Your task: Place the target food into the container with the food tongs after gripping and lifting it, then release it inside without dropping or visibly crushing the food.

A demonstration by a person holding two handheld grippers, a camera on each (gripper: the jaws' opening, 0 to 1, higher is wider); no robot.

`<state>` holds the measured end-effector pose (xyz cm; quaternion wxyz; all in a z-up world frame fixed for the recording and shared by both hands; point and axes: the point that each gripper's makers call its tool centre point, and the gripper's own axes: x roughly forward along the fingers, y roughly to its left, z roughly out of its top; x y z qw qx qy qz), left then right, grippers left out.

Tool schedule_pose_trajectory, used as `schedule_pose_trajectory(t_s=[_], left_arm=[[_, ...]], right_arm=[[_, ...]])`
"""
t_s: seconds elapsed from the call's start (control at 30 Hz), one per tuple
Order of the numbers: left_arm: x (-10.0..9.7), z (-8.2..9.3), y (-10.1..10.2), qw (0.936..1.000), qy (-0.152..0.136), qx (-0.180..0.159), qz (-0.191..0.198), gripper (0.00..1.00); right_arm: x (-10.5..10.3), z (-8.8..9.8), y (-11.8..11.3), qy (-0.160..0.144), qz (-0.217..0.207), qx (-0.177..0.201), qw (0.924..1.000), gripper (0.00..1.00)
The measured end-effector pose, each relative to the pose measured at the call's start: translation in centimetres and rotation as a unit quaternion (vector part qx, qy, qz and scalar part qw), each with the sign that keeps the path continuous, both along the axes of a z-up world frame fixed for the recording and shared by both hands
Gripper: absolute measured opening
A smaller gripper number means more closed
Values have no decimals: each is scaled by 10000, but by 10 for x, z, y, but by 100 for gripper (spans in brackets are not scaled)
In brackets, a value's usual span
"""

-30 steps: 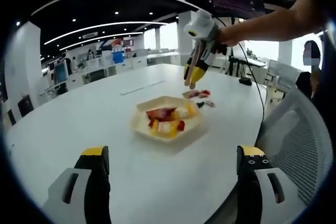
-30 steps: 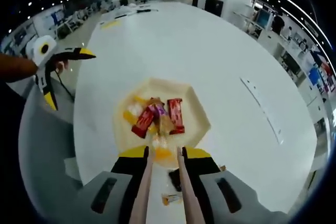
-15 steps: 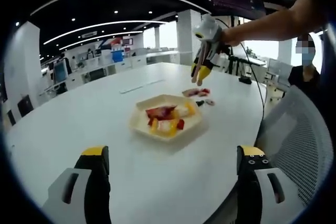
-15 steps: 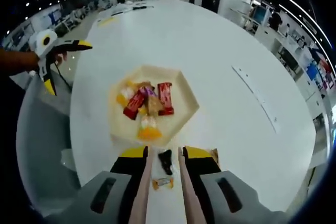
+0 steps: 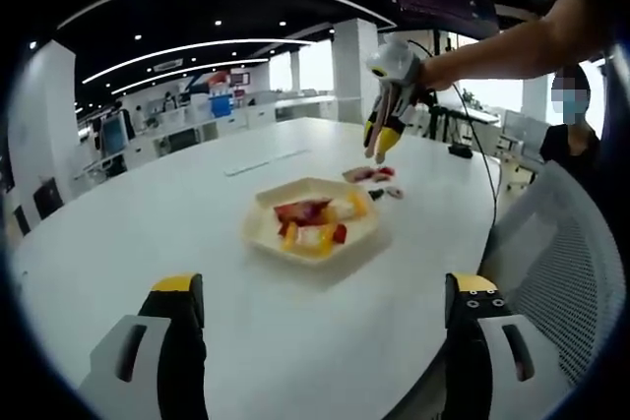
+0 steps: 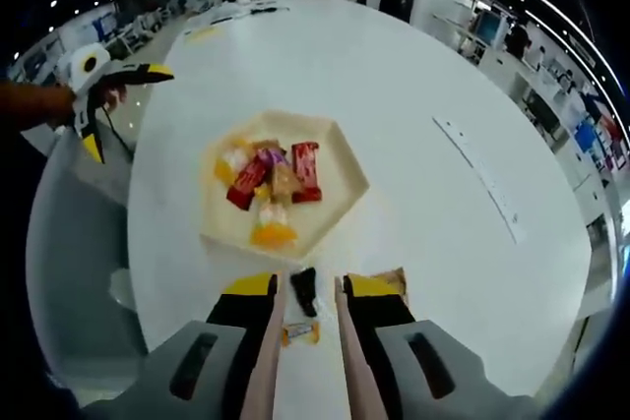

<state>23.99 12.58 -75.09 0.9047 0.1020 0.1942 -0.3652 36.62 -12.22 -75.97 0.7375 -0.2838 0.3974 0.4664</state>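
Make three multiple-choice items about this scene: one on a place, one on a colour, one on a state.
1. Where is the black snack?
A. in the tray
B. on the table, outside the tray
C. on a chair

2. What colour is the table?
A. white
B. brown
C. green

3. How do the left gripper's jaws stand?
A. shut on a snack
B. shut, holding nothing
C. wide apart, holding nothing

Key:
1 B, it lies beside the tray, between the tongs.
2 A, its bare top is white.
3 C, only table shows between them.

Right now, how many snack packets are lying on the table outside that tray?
3 that I can make out, all just beyond the tray edge near the tongs: a black packet, an orange one, a tan one. Others may be hidden behind the gripper.
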Motion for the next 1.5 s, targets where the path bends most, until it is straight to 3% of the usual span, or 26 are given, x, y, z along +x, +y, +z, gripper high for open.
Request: schedule_pose_trajectory(t_s=[0.53,0.87,1.17,1.37,1.5], left_arm=[[-2,-1,-2,10000,35,8,-48,99],[-4,-9,-4,9997,151,159,-140,98],[-4,-15,-2,9994,232,243,-112,98],[-4,-15,-2,9993,249,269,-111,97],[-5,-15,-2,9992,250,287,-111,97]], right_arm=[[-1,-27,-5,72,146,12,9999,27],[-2,-51,-6,94,334,-32,9994,27],[-1,-62,-1,135,430,28,9990,26],[-10,-78,-5,158,705,-387,9966,23],[-7,-74,-5,149,609,-260,9977,22]])
